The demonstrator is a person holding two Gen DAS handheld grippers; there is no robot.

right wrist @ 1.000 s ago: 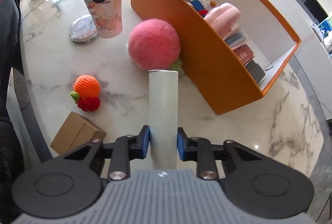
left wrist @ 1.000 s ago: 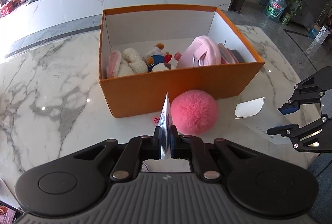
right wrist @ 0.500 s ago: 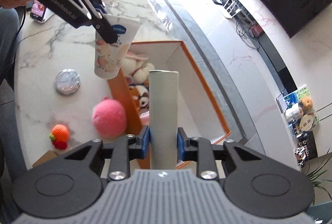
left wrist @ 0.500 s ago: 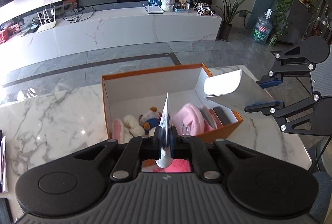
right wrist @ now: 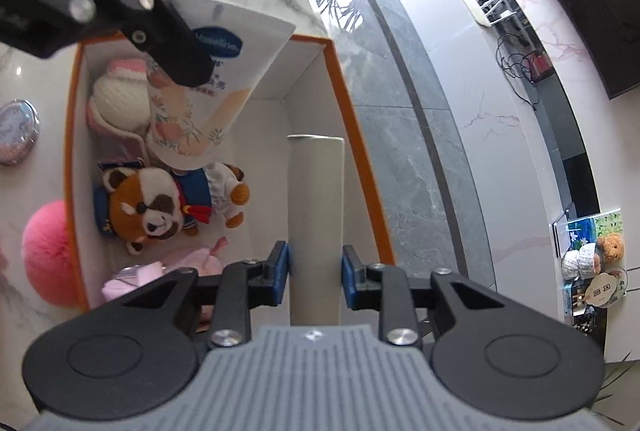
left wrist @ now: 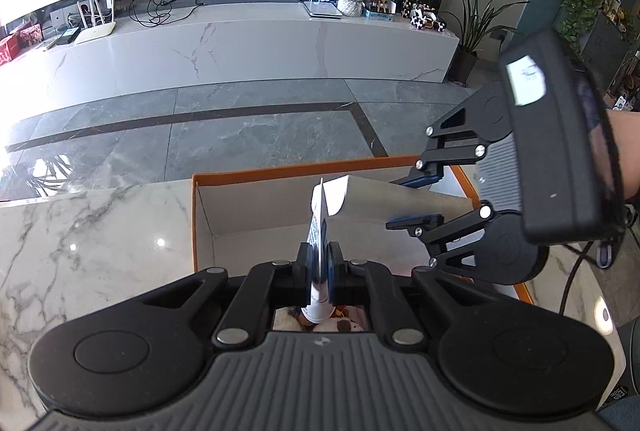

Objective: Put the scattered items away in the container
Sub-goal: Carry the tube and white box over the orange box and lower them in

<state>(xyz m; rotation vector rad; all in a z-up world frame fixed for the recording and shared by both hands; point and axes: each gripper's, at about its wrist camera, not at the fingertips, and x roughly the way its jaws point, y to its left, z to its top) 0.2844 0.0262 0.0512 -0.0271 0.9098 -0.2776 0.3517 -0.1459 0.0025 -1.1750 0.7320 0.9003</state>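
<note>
My left gripper (left wrist: 318,259) is shut on a flat white lotion tube (right wrist: 200,99) with a blue label and peach print. The tube hangs cap-down over the open orange box (left wrist: 280,173); the left wrist view shows it edge-on. My right gripper (right wrist: 316,267) is shut on a plain grey cylinder (right wrist: 316,191), also above the box, beside the tube. Inside the box lie a red panda plush (right wrist: 156,207), a white and pink plush (right wrist: 116,99) and pink soft items (right wrist: 188,263). A pink pompom (right wrist: 44,251) rests on the marble table outside the box wall.
A round silver tin (right wrist: 16,131) lies on the marble table (left wrist: 100,231) beside the box. Beyond the table's far edge are a grey tiled floor (left wrist: 260,131) and a long white cabinet (left wrist: 240,47). A person's hand (left wrist: 624,155) holds the right gripper.
Both grippers have risen from in front of the box to above its opening, each keeping its item. The right gripper has rolled. The pompom has left the left wrist view.
</note>
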